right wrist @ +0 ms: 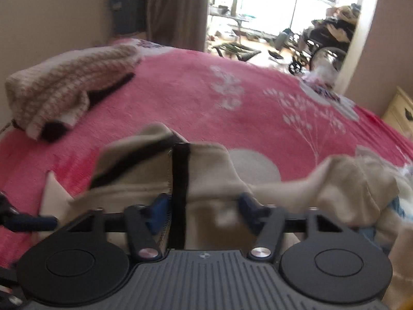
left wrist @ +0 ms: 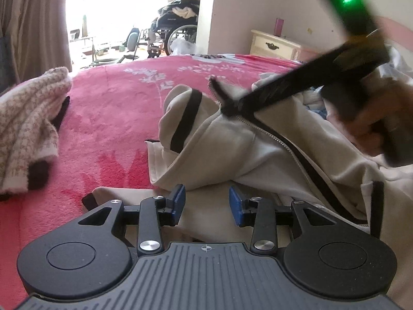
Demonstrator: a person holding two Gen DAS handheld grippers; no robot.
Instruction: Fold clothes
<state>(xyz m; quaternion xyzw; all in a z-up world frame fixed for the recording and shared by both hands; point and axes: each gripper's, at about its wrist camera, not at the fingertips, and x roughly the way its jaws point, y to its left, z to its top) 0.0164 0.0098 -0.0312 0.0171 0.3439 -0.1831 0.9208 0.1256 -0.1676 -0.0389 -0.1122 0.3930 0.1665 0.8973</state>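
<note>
A cream zip jacket with black trim [left wrist: 219,149] lies bunched on the pink bedspread [left wrist: 116,108]. My left gripper [left wrist: 207,202] is open and empty, low over the jacket's lower edge. My right gripper [left wrist: 227,108] shows in the left wrist view, held by a hand, its tip at the jacket's zipper edge. In the right wrist view my right gripper [right wrist: 201,206] stands open with the cream jacket [right wrist: 206,170] and a black trim strip [right wrist: 179,193] between its fingers; the view is blurred by motion.
A folded beige knit garment [left wrist: 28,118] lies at the left of the bed, also in the right wrist view [right wrist: 69,87]. A cream nightstand [left wrist: 276,44] stands at the far right. A wheelchair [left wrist: 175,28] stands beyond the bed. More laundry [right wrist: 361,186] is heaped at the right.
</note>
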